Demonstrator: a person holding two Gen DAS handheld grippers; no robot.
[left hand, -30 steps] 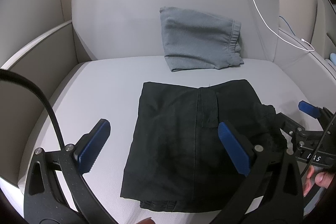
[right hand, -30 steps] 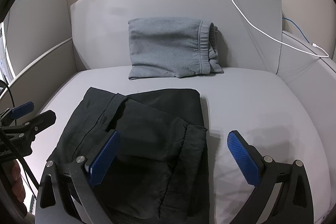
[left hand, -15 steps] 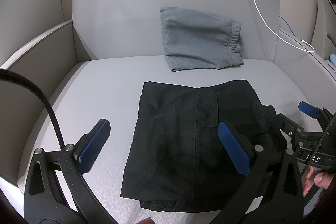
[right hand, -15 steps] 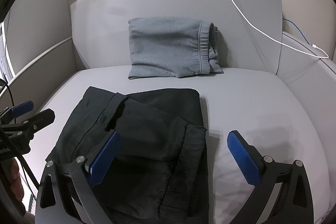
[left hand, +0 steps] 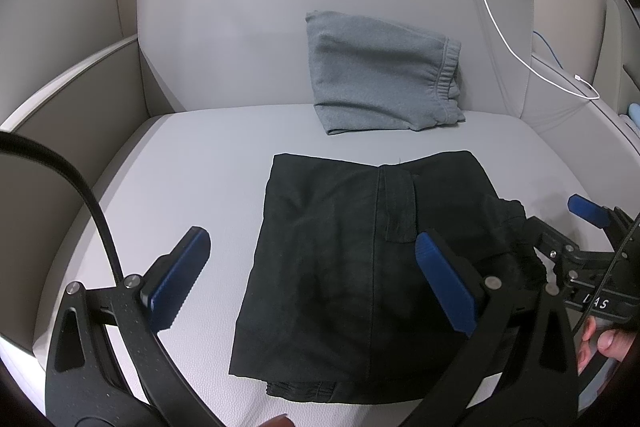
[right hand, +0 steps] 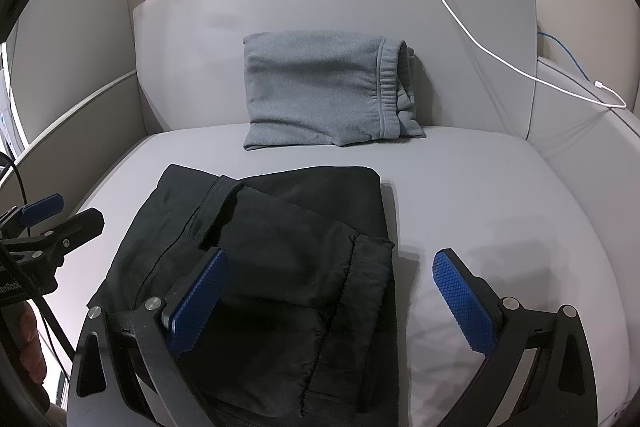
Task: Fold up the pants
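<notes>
Black pants (left hand: 360,251) lie folded into a flat rectangle on the grey seat cushion (left hand: 192,163); they also show in the right wrist view (right hand: 280,267). My left gripper (left hand: 308,267) is open and empty, held above the pants' left part. My right gripper (right hand: 332,287) is open and empty, above the pants' right edge. The right gripper also shows at the right of the left wrist view (left hand: 560,227), and the left gripper at the left of the right wrist view (right hand: 60,215).
Folded grey sweatpants (left hand: 380,75) lean against the chair's backrest (left hand: 240,19); they also show in the right wrist view (right hand: 320,91). A white charging cable (right hand: 480,43) hangs across the backrest to the right armrest. Armrests wall both sides.
</notes>
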